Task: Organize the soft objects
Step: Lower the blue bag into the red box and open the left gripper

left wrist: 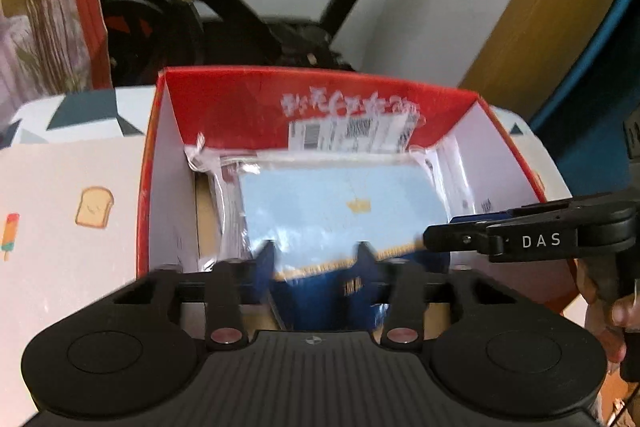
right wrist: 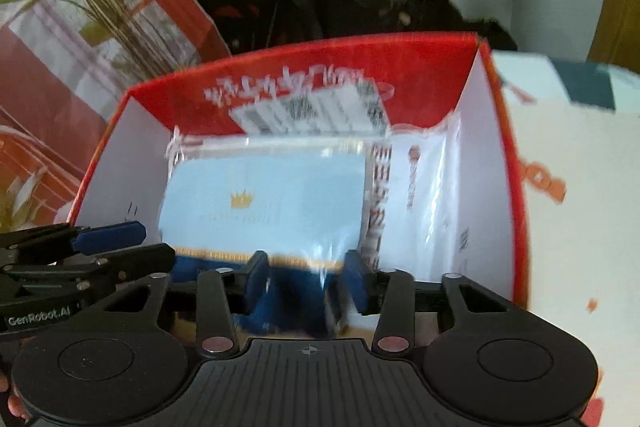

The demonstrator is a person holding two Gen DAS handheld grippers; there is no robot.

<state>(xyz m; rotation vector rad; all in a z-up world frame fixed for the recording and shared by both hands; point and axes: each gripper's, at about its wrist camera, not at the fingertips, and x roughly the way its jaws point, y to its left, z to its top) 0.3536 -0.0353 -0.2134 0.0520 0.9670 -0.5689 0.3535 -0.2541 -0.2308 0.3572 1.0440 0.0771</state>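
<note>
Packing the soft pack into the red box

Both hand-held grippers — left (left wrist: 316,259), right (right wrist: 306,277) — grip the blue pack's (left wrist: 340,203) near edge inside the red box (left wrist: 256,95); next, I judge, lower it flat and release.

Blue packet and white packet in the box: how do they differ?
The blue packet is light blue with a gold crown and lies flat in the middle of the red box. The white packet is mostly white with red print and stands tilted against the box's right wall. Both are in glossy clear wrap.
</note>
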